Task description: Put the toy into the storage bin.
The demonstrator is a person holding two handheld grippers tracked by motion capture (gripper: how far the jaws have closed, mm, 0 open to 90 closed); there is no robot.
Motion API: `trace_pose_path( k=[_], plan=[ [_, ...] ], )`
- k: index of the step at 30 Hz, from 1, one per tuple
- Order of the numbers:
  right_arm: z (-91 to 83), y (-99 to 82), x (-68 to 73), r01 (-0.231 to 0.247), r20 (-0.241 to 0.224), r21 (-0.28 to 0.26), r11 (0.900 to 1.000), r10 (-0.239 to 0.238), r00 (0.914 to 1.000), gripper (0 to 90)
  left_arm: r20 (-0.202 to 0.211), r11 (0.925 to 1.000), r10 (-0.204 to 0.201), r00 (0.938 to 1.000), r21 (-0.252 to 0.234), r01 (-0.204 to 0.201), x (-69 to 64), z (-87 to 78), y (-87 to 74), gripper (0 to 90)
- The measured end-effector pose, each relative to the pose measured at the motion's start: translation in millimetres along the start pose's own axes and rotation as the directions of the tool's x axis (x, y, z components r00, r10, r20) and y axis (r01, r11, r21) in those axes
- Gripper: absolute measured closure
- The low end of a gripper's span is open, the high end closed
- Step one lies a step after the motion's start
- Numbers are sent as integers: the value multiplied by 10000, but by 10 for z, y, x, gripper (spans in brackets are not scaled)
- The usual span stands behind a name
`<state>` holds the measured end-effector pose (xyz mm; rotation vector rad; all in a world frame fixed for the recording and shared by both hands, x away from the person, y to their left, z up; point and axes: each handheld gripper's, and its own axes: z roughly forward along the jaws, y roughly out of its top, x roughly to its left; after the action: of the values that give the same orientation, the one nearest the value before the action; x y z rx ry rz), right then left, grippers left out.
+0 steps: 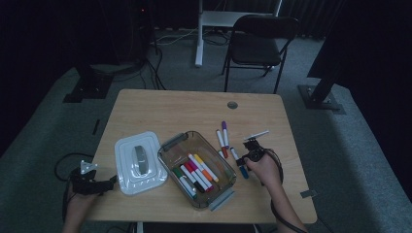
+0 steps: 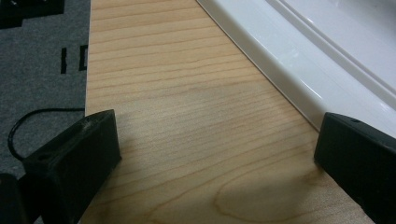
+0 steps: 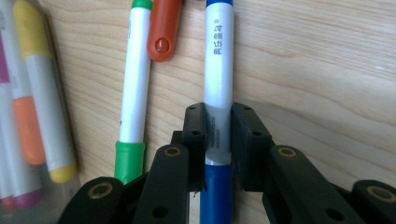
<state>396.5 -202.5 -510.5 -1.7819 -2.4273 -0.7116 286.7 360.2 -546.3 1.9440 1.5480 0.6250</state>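
A white marker with a blue cap (image 3: 218, 70) lies flat on the wooden table, and my right gripper (image 3: 218, 126) is shut on its barrel, one pad against each side. In the high view this gripper (image 1: 244, 162) sits just right of the clear plastic container (image 1: 171, 144), over the blue marker (image 1: 241, 169). A green-capped marker (image 3: 134, 84) and a red cap (image 3: 163, 28) lie close beside the held one. My left gripper (image 2: 215, 144) is open over bare wood, with the white lid (image 2: 299, 60) near one jaw. It rests at the table's left edge (image 1: 109, 184).
Several markers (image 1: 194, 172) lie inside the container. The white lid (image 1: 138, 162) with its grey handle lies left of it. A purple marker (image 1: 225, 132), a red one (image 1: 221, 143) and a white one (image 1: 256, 135) lie on the table beyond my right hand. A chair (image 1: 257, 43) stands behind the table.
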Motion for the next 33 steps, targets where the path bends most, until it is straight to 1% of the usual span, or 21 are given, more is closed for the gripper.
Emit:
trace_pose_path(
  k=[2, 4, 7, 10, 12, 13, 14, 18, 20, 21, 23, 24, 25, 26, 28, 29, 31, 33],
  plan=[
    [-59, -8, -31, -189, -125, -152, 9997, 187, 9997, 763, -3, 10000, 0, 10000, 2, 0, 0, 0, 0, 7],
    [-127, -15, -57, -271, -210, -252, 9993, 265, 9994, 763, -3, 10000, 2, 10000, 3, -2, 0, 0, 0, 7],
    [-267, -25, -87, -379, -376, -582, 9976, 357, 9987, 763, -3, 10000, -1, 10000, 2, 1, 0, 0, 0, 7],
    [-414, -22, -76, -334, -500, -930, 9951, 289, 9983, 763, -2, 10000, 0, 10000, 2, 0, 0, 0, 0, 6],
    [-561, -7, -26, -275, -715, -1252, 9917, 186, 9973, 763, 0, 10000, 3, 10000, 2, -3, 0, 0, 0, 6],
    [-605, 1, -5, -233, -795, -1327, 9909, 127, 9967, 763, -4, 10000, -1, 10000, 2, 1, 0, 0, 0, 7],
    [-677, 14, 33, -211, -937, -1544, 9878, 66, 9956, 763, -3, 10000, 2, 10000, 4, -2, 0, 0, 0, 7],
    [-830, 79, 138, -58, -1257, -1780, 9840, -169, 9919, 763, 0, 10000, 1, 10000, 0, -1, 0, 0, 0, 7],
    [-894, 112, 211, 103, -1346, -1904, 9817, -365, 9902, 763, -1, 10000, 2, 10000, 1, -2, 0, 0, 0, 6],
    [-928, 127, 257, 198, -1426, -1939, 9808, -481, 9886, 763, -1, 10000, 0, 10000, 0, 0, 0, 0, 0, 7],
    [-1000, 157, 351, 368, -1523, -2152, 9759, -707, 9858, 763, -3, 10000, 0, 10000, 3, 0, 0, 0, 0, 6],
    [-1032, 174, 400, 467, -1525, -2168, 9751, -811, 9850, 763, -4, 10000, 0, 10000, 2, 0, 0, 0, 0, 6],
    [-1066, 195, 462, 624, -1450, -2345, 9701, -984, 9845, 763, -3, 10000, 0, 10000, 1, 0, 0, 0, 0, 7],
    [-1089, 213, 516, 682, -1522, -2341, 9698, -1059, 9827, 763, -8, 10000, 6, 10000, -7, -6, 0, 0, 0, 7],
    [-1114, 244, 613, 869, -1741, -2433, 9661, -1316, 9759, 763, -5, 10000, 20, 10000, 2, -20, 1, 0, 0, 7],
    [-1125, 260, 675, 959, -1807, -2402, 9660, -1416, 9733, 763, -6, 10000, 16, 10000, -1, -16, 1, 0, 0, 7],
    [-1143, 285, 801, 1190, -1980, -2442, 9624, -1696, 9654, 763, -5, 10000, 6, 10000, -11, -6, 0, 0, 0, 7],
    [-1155, 301, 929, 1544, -2021, -2441, 9574, -2059, 9575, 763, -7, 10000, 2, 10000, -10, -2, 0, 1, 0, 7]
  ],
)
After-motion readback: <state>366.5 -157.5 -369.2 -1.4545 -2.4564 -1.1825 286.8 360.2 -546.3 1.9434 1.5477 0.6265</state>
